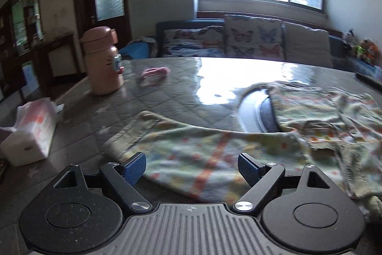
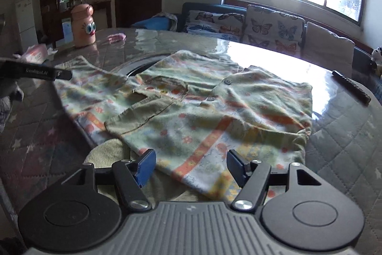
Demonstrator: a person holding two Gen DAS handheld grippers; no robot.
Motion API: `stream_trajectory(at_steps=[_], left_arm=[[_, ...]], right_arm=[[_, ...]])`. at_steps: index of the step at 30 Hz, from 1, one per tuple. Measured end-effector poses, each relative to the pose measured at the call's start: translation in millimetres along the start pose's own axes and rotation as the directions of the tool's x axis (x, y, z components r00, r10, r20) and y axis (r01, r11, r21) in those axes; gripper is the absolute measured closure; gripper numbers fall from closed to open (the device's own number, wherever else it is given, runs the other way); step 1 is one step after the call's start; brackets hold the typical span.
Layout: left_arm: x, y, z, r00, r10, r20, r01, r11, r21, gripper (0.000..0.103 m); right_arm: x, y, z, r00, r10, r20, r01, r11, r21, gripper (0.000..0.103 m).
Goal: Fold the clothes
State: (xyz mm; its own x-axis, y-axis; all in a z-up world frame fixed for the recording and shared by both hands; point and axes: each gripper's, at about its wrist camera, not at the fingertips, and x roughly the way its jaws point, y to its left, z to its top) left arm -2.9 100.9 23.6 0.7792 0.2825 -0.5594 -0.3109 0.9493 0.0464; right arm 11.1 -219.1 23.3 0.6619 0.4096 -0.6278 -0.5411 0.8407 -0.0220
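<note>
A small pale green garment (image 2: 203,106) with orange stripes, a collar and buttons lies spread on the quilted table cover (image 2: 346,135). My right gripper (image 2: 191,166) hovers at its near hem. Its blue pads stand apart on either side of the cloth and do not press it. In the left wrist view the same garment (image 1: 214,154) stretches to the right, with one sleeve end near my left gripper (image 1: 192,167). That gripper is wide open, cloth lying under the gap. A black bar of the left gripper (image 2: 35,72) shows at the left edge of the right wrist view.
A pink bottle (image 1: 102,61) with cartoon eyes stands at the far left of the table, with a small pink item (image 1: 154,73) beside it. A tissue pack (image 1: 31,130) lies at the left edge. A round white and grey disc (image 1: 255,111) sits partly under the garment. A black stick (image 2: 351,86) lies far right.
</note>
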Motion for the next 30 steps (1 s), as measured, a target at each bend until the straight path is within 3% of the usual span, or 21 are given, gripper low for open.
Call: stream_trajectory(at_steps=[6,10,17,22,24,27,30], left_arm=[[10,36,4,0.994,0.105,-0.010,-0.105,0.990,-0.098,0.018],[20,62,8,0.992,0.115,-0.046,-0.122,0.973,-0.196,0.025],[38,76,10,0.992,0.091,-0.086,-0.110,0.960,-0.256,0.052],[44,79,10,0.991,0.098,-0.088,-0.118,0.955,-0.271,0.061],[45,79,10,0.990,0.108,-0.086,-0.128,0.954,-0.270,0.077],[44,81,11,0.992,0.099,-0.083,-0.118,0.953,-0.281,0.093],[37,78,14,0.995,0.078,-0.065,-0.094,0.951,-0.294,0.097]], right_arm=[[10,-6,2,1.000,-0.004,-0.019,0.004,0.999,0.032,0.030],[12,-5,1,1.000,0.001,-0.021,0.000,0.999,0.035,0.030],[10,-6,3,1.000,-0.009,-0.013,0.009,0.999,0.037,0.030],[6,-8,5,1.000,-0.016,0.003,0.016,0.999,0.044,0.030],[5,-9,6,1.000,-0.018,0.007,0.018,0.999,0.047,0.030],[4,-9,5,1.000,-0.019,0.012,0.018,0.998,0.052,0.030],[2,-10,5,1.000,-0.020,0.018,0.019,0.998,0.059,0.030]])
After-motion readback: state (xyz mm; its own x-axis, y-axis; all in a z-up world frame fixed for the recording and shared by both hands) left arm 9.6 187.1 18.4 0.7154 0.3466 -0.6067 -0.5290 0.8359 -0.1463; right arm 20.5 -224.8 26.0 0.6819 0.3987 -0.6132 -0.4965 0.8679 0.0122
